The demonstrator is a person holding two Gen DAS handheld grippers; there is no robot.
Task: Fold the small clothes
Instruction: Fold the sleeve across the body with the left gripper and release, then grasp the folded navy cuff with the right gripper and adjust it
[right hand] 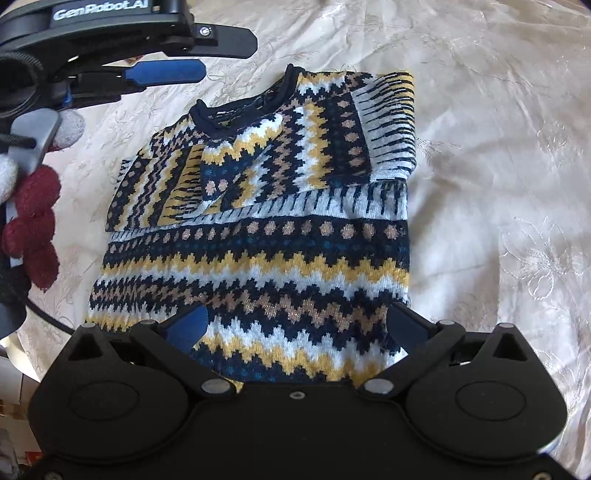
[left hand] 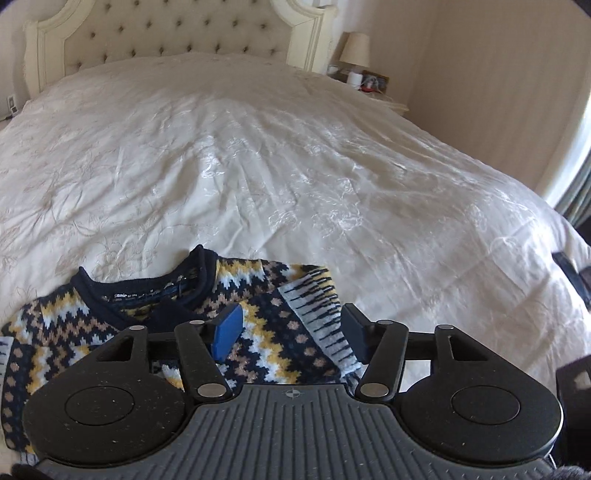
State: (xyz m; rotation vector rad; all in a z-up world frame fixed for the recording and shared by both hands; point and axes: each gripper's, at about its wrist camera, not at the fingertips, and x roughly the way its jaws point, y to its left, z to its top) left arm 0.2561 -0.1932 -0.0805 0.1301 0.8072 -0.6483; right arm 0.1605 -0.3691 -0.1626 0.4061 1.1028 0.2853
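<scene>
The right gripper (right hand: 295, 326) has its two blue-padded fingers (right hand: 188, 326) spread wide, holding nothing. They hover above the near hem end of a patterned knit sweater (right hand: 258, 229), one finger over each side of the hem. The left gripper (left hand: 291, 332) also has its fingers spread apart and empty. In its own view they sit over the sweater's shoulder area, just beside the navy neckband (left hand: 147, 291). Seen from the right wrist camera, the left gripper (right hand: 166, 72) lies off the sweater's collar end, clear of the cloth, held by a hand in a red and white knitted glove (right hand: 35, 221).

The sweater lies flat on a cream embroidered bedspread (left hand: 295, 166), near the foot edge of the bed and well apart from the tufted headboard (left hand: 173, 33). A bedside lamp (left hand: 355, 50) stands beyond the sweater, at the headboard's far corner.

The folding looks partly done. Both sleeves appear turned in across the chest, their pale striped cuffs lying on top of the body, so the garment forms a rough rectangle. The lower body is still laid out full length, so a fold of hem towards collar probably remains.

The sweater is a thick knit in navy, mustard, tan and pale grey zigzag and dot bands, with a rolled navy neckband and a small label inside.
</scene>
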